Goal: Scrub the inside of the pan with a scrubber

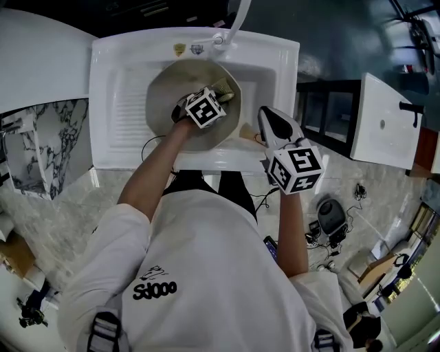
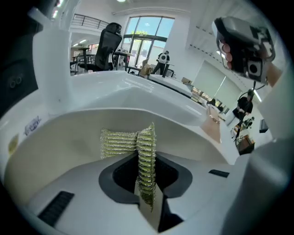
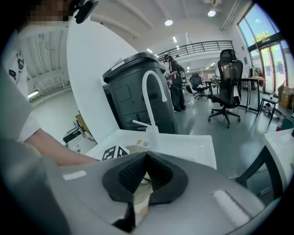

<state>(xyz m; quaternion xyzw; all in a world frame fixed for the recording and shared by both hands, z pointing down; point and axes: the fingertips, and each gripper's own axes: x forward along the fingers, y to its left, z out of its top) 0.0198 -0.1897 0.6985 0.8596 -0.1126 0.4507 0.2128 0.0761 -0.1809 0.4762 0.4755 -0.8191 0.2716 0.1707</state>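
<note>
The left gripper is clenched on a crinkled green-gold mesh scrubber. The scrubber is pinched edge-on between the jaws, with a free flap sticking out past the tips. That flap likely gives a soft face to rub with and spares the surface from the hard jaws. The scrubber sits inside the round pale beige pan, against its far right inner wall, so the scrubbing looks to be under way. The pan lies in the white ceramic sink, below the white curved tap, presumably so that water and dirt drain off.

The right gripper has its jaws closed. A beige strip between them appears to be the pan's handle. Gripped near the sink's front edge, it probably stops the pan from turning under the strokes.

Little writing can be read. The marker cube on the left gripper carries only black-and-white square patterns. Two small stickers beside the tap are too small to read. The back of the person's white shirt bears black lettering that looks like "SJ000", though this is not certain.
</note>
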